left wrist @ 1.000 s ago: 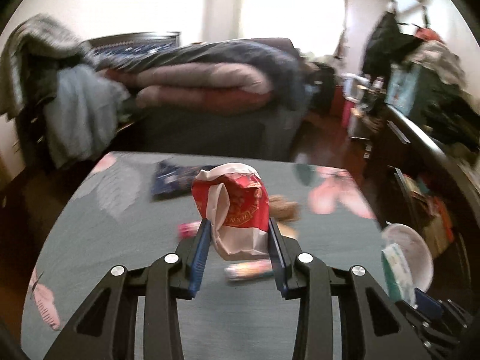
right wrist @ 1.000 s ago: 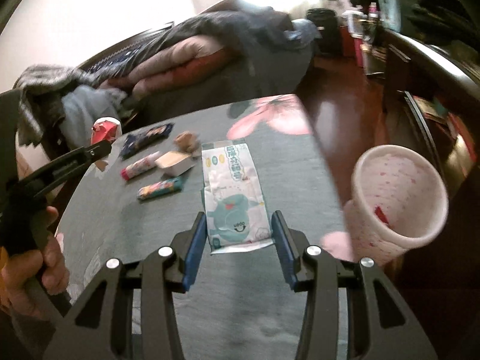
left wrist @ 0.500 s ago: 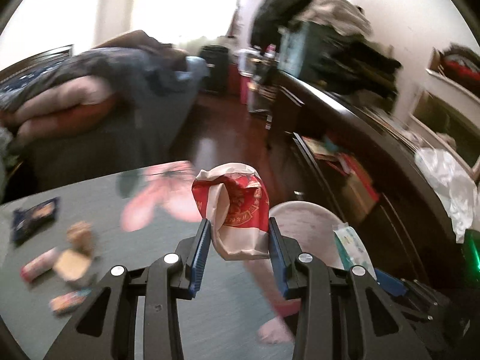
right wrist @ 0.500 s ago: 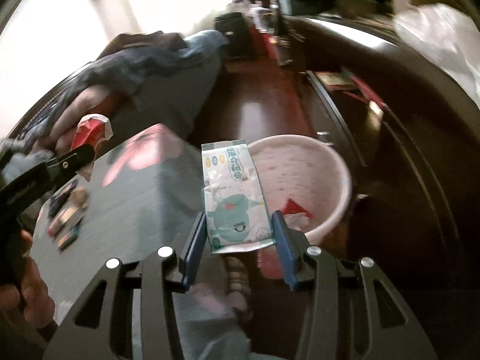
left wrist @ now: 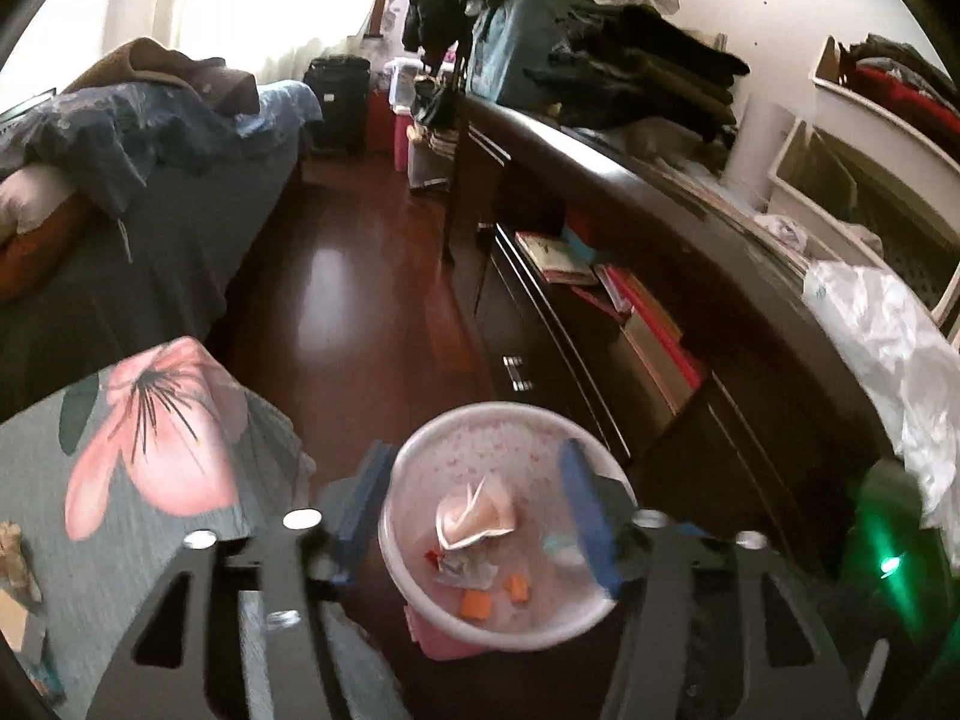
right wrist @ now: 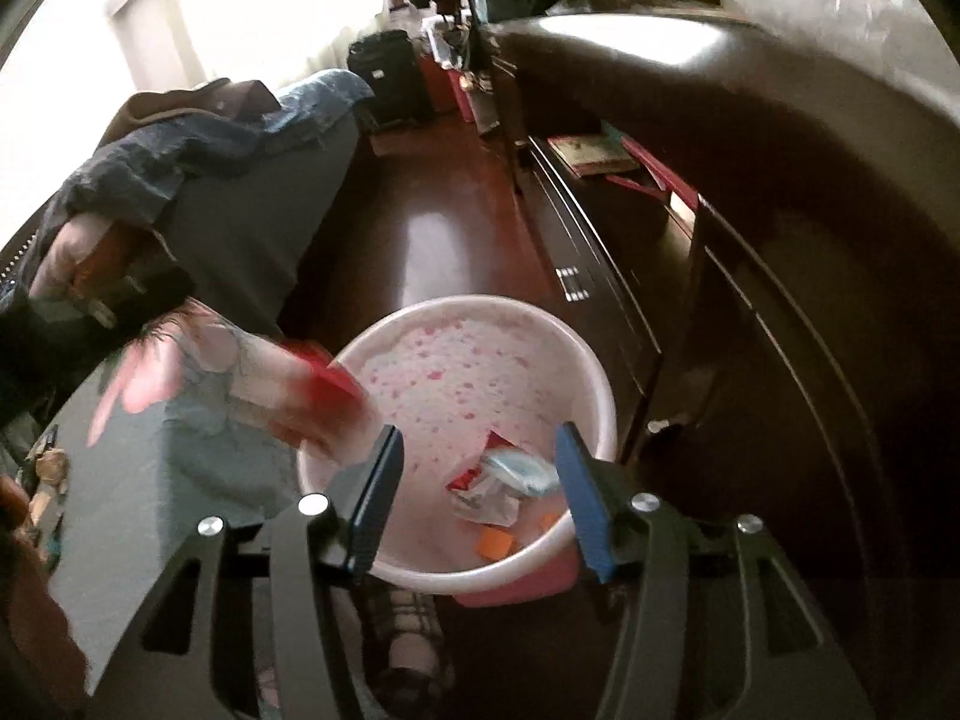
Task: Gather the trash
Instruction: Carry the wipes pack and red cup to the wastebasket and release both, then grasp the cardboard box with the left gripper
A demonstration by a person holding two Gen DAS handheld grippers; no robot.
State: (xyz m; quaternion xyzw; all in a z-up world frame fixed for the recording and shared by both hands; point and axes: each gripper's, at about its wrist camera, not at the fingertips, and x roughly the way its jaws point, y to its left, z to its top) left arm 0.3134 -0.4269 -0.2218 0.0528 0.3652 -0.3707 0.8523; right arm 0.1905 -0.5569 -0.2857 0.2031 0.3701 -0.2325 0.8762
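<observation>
A pink-speckled white trash bin (left wrist: 420, 456) stands on the floor beside the table; it also shows in the right wrist view (right wrist: 474, 324). My left gripper (left wrist: 474, 510) is open above the bin, and the red-and-white bag (left wrist: 474, 516) lies inside among scraps. In the right wrist view that bag (right wrist: 300, 396) is a falling blur at the bin's left rim. My right gripper (right wrist: 474, 492) is open above the bin, and the blue-and-white wipes packet (right wrist: 516, 471) lies inside it.
The table with a grey flowered cloth (left wrist: 150, 480) is at left, with some wrappers (left wrist: 15, 552) at its far left edge. A dark dresser (left wrist: 660, 276) runs along the right, a bed (left wrist: 120, 180) at back left. Red-brown floor lies between.
Both grippers swung from the table to over the bin and opened. The red-and-white bag and the wipes packet dropped into the bin.
</observation>
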